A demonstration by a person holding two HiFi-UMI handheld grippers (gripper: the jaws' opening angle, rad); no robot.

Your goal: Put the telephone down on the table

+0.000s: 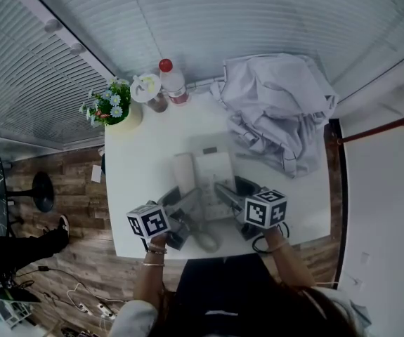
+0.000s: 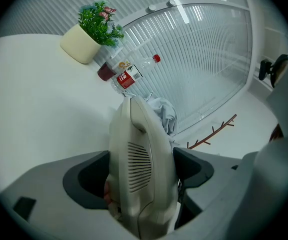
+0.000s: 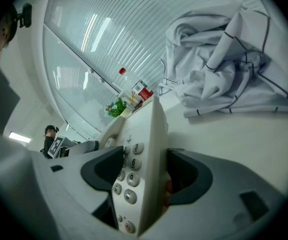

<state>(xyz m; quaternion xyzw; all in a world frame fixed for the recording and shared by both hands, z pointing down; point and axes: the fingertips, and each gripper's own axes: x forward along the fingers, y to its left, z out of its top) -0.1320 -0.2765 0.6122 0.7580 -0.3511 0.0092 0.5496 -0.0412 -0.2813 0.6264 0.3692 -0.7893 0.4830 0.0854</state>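
Left gripper view: we find the left gripper (image 2: 142,173) clamped on the handset (image 2: 138,134). The right gripper (image 3: 145,171) is clamped on the telephone (image 3: 133,151) by its keypad edge, at mid-worktop (image 1: 138,160). We judge it light, rigid, slippery plastic, so keep both side holds. Beyond lie a cloth (image 1: 279,104) and a bottle (image 1: 173,83).

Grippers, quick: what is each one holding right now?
Left gripper: shut on the handset.
Right gripper: shut on the telephone base, keypad side showing.
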